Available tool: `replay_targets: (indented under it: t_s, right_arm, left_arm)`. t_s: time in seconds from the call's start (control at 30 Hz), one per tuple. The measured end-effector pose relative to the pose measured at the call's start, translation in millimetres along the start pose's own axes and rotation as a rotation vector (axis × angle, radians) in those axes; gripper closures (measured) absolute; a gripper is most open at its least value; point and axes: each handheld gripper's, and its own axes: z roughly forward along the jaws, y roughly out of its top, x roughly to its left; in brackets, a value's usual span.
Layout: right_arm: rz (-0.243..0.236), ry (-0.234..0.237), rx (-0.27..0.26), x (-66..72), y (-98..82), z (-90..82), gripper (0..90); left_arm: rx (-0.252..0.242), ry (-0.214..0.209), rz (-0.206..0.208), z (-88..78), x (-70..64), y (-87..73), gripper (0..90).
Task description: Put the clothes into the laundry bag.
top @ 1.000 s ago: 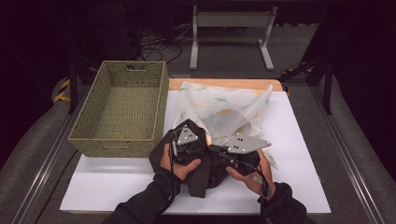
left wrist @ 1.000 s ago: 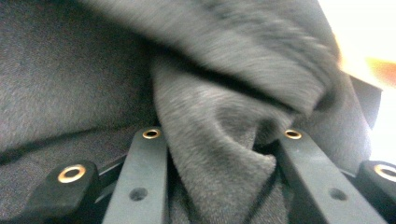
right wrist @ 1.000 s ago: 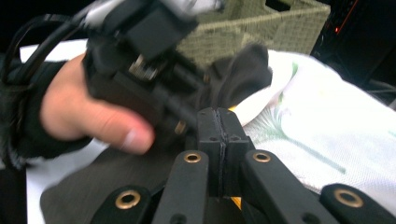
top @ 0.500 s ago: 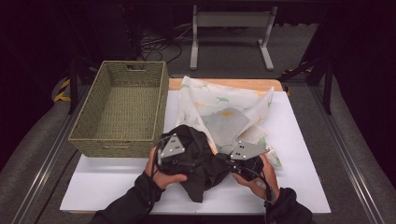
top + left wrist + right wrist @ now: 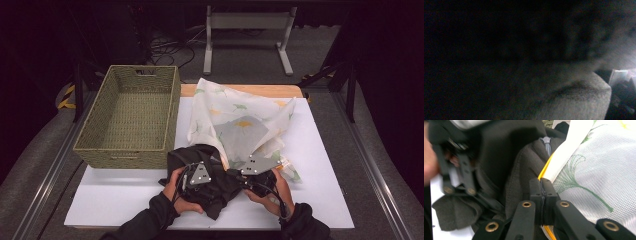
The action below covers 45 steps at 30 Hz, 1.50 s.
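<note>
Cloth is the whole business here: a dark garment [image 5: 220, 197] lies bunched on the white desk [image 5: 115, 200] at the near edge, caught between the two hands. Its long way runs roughly from the basket's [image 5: 125, 156] near right corner down toward the person.

The left gripper [image 5: 209, 183] is sunk into the garment's left side. Its own camera is smothered by dark fabric pressed close to the lens. Its jaws have just been opening, but whether any cloth sits between them I cannot tell.

The right gripper [image 5: 234, 176] comes in from the other side, and in its own view its jaws are pressed tight together [image 5: 541, 192]. The dark fabric bulges just to their left. The yellow hem of the leafy patterned cloth [image 5: 240, 125] runs right along their line. Whether a fold is nipped in there is too close to call.

What matters next, I'd judge, is the basket. It stands to the left of the garment and a little beyond it, touching or nearly touching its far end. The left hand is the nearer one. The patterned cloth crowds the right side, so a lift toward the basket could drag that hem along.
</note>
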Motion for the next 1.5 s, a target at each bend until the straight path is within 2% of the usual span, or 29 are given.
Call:
replay_targets:
  t_s: [0.1,0.13,0.23,0.3,0.33,0.37,0.5,0.57,0.63,0.7,0.8,0.83,0.9,1.0,1.07,1.13,1.2,1.23,1.33,1.37,1.4,1.5]
  right_arm:
    - [-0.007,-0.015,0.006,-0.2,-0.1,1.2,89.3]
    - [-0.009,-0.019,0.007,-0.9,-0.3,0.7,89.4]
    - [0.01,-0.021,-0.002,-5.1,-1.8,-4.3,89.4]
    - [0.017,-0.022,-0.005,-6.3,-2.7,-6.1,89.4]
    - [0.016,-0.02,-0.004,-6.8,-3.2,-6.4,89.4]
    - [0.016,-0.02,-0.004,-6.8,-3.2,-6.4,89.4]
    - [0.015,-0.023,-0.008,-6.0,-2.3,-8.3,89.4]
    - [0.014,-0.025,-0.009,-5.9,-1.8,-9.1,89.4]
    - [0.015,-0.026,-0.009,-5.7,-1.3,-9.2,89.4]
    - [0.014,-0.024,-0.009,-6.0,-0.6,-9.0,89.4]
    - [0.016,-0.02,-0.008,-6.8,-0.2,-8.7,89.4]
    - [0.016,-0.02,-0.009,-7.0,0.1,-8.8,89.4]
    - [0.015,-0.021,-0.01,-7.0,0.7,-8.8,89.4]
    - [0.013,-0.022,-0.01,-6.4,1.5,-9.3,89.4]
    - [0.016,-0.021,-0.012,-6.7,1.7,-9.4,89.4]
    - [0.015,-0.021,-0.011,-6.8,1.4,-8.8,89.4]
    - [0.015,-0.021,-0.01,-7.1,1.2,-8.6,89.4]
    - [0.015,-0.021,-0.01,-7.1,1.2,-8.6,89.4]
    - [0.015,-0.021,-0.01,-7.3,1.1,-8.8,89.4]
    - [0.015,-0.021,-0.01,-7.3,1.0,-8.8,89.4]
    - [0.015,-0.022,-0.01,-7.3,0.9,-8.9,89.4]
    - [0.014,-0.021,-0.006,-7.9,0.6,-8.0,89.4]
  left_arm:
    - [0.005,0.004,0.006,1.0,0.2,1.4,20.2]
    - [0.011,-0.005,0.008,-3.1,0.1,1.0,20.2]
    - [-0.007,-0.029,0.013,-25.8,0.2,-9.0,17.6]
    - [-0.014,-0.022,0.021,-40.2,-0.7,-16.1,15.3]
    - [-0.03,-0.036,-0.014,-52.5,0.6,-23.5,12.8]
    - [-0.03,-0.036,-0.014,-52.5,0.6,-23.5,12.4]
    - [-0.039,-0.032,-0.03,-76.0,-0.2,-41.9,10.6]
    - [-0.037,-0.03,-0.023,-86.6,-1.2,-47.1,9.8]
    - [-0.053,-0.041,-0.039,-99.2,-1.3,-51.8,9.2]
    - [-0.061,-0.026,-0.037,-111.9,-2.3,-56.1,9.3]
    - [-0.109,0.019,-0.035,-126.4,-0.8,-53.9,9.4]
    - [-0.127,0.033,-0.029,-129.9,1.3,-48.9,9.4]
    - [-0.178,0.03,-0.021,-135.2,5.5,-34.5,9.5]
    - [-0.203,0.044,0.028,-132.4,8.8,-14.6,9.1]
    - [-0.215,0.023,0.025,-126.9,12.7,-4.1,8.4]
    - [-0.215,0.005,0.03,-114.7,20.0,9.4,7.5]
    - [-0.211,-0.027,0.011,-103.2,25.7,16.5,6.1]
    - [-0.211,-0.027,0.011,-103.2,25.7,16.5,5.8]
    - [-0.153,-0.097,-0.019,-71.1,34.2,23.3,4.3]
    - [-0.115,-0.116,-0.016,-58.8,34.8,23.8,4.0]
    - [-0.1,-0.117,-0.011,-52.0,35.6,24.0,2.8]
    - [-0.057,-0.163,-0.049,-25.5,36.8,24.9,1.3]
